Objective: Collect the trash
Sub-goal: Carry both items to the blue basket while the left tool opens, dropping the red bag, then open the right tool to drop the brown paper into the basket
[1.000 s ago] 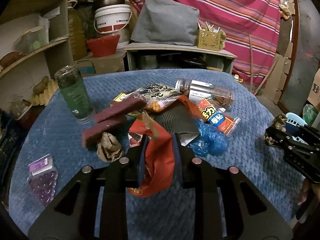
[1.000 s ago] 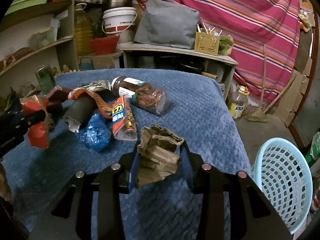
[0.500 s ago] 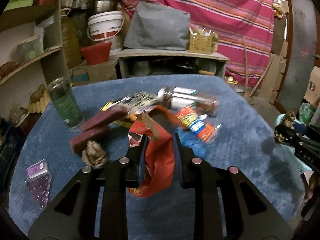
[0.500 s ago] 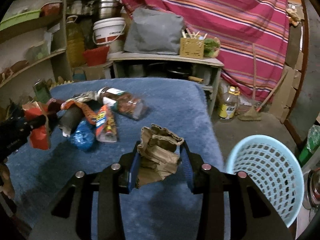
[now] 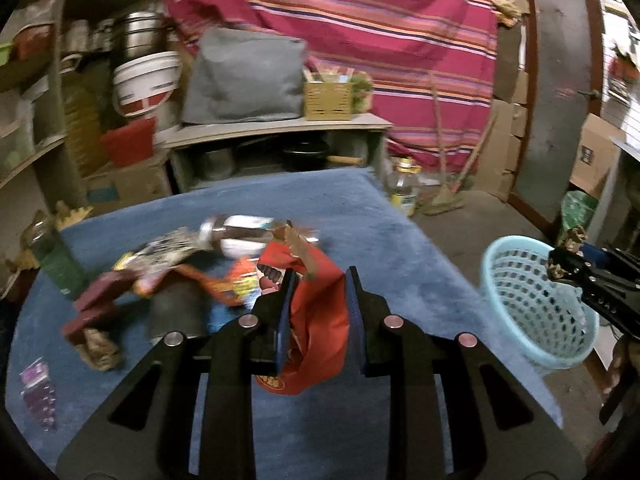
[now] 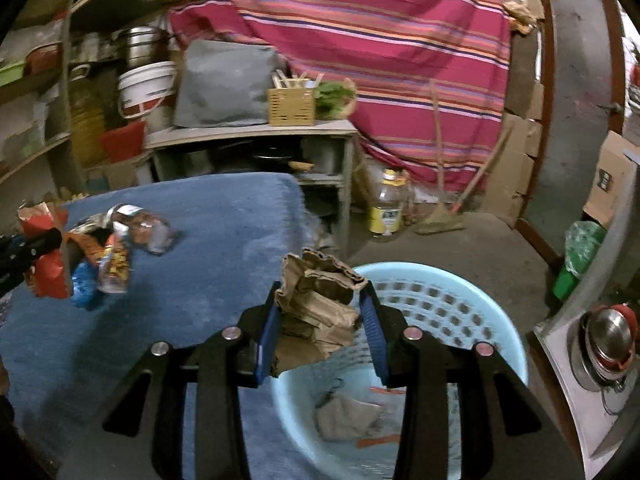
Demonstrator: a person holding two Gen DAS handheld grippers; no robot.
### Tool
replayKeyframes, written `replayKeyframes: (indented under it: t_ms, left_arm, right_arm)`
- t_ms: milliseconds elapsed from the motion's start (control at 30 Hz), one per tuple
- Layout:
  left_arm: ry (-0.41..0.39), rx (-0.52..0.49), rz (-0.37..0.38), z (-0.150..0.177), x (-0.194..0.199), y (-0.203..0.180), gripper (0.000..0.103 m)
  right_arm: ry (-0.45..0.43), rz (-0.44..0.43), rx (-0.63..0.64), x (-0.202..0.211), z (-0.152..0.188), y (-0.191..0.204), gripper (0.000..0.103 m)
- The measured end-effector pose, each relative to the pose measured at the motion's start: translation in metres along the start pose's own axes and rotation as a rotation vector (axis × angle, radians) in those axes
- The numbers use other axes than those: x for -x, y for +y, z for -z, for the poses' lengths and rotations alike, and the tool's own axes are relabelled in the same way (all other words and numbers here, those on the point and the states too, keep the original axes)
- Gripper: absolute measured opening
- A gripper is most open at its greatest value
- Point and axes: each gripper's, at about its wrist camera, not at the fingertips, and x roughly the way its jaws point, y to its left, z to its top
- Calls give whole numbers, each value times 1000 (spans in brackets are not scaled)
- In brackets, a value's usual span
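My left gripper (image 5: 318, 276) is shut on a crumpled red wrapper (image 5: 316, 312), held above the blue-covered table (image 5: 360, 216). My right gripper (image 6: 320, 292) is shut on a crumpled brown paper bag (image 6: 320, 304) and hangs at the near rim of the light-blue basket (image 6: 460, 292), which stands on the floor right of the table. Some scraps of trash (image 6: 348, 416) lie in the basket's bottom. The left wrist view shows the basket (image 5: 532, 304) at the right, with the right gripper (image 5: 560, 264) over its far rim. On the table, a heap of wrappers and a clear bottle (image 5: 240, 236) lies left of centre.
Shelves with buckets and pots (image 5: 140, 80) stand behind the table at the left. A low bench (image 6: 248, 136) carries a grey cushion and a woven box. An oil bottle (image 6: 386, 208) and a broom stand on the floor by the striped cloth. A green jar (image 5: 56, 264) sits at the table's left.
Both grippers have swung to the right with their loads still held. The basket has come under the right gripper, and the heap on the table has slid to the left in both views.
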Motion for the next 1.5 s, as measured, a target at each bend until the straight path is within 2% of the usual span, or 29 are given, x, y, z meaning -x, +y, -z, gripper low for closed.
replayKeyframes:
  t_ms: [233, 600, 833, 1067, 1167, 1233, 1367, 1500]
  left_arm:
    - [16, -38, 106, -3, -23, -64, 24]
    - [43, -116, 226, 3, -49, -152, 24]
    - [69, -153, 283, 6, -61, -193, 24]
    - [89, -152, 295, 2, -71, -208, 24]
    - [103, -140, 298, 3, -75, -206, 36]
    - [99, -140, 294, 3, -74, -204, 48]
    - [87, -147, 279, 2, -72, -203, 54]
    - [55, -134, 222, -4, -66, -186, 70]
  right_arm:
    - [34, 35, -47, -6, 10, -48, 39]
    - [59, 96, -161, -6, 28, -119, 39]
    - [71, 112, -191, -7, 37, -137, 39]
    - [82, 108, -196, -10, 40, -142, 39]
    - [84, 105, -194, -12, 38, -141, 39]
    - [86, 102, -189, -13, 38, -140, 39]
    - [94, 101, -180, -15, 39, -137, 39]
    - [103, 100, -172, -19, 37, -132, 39]
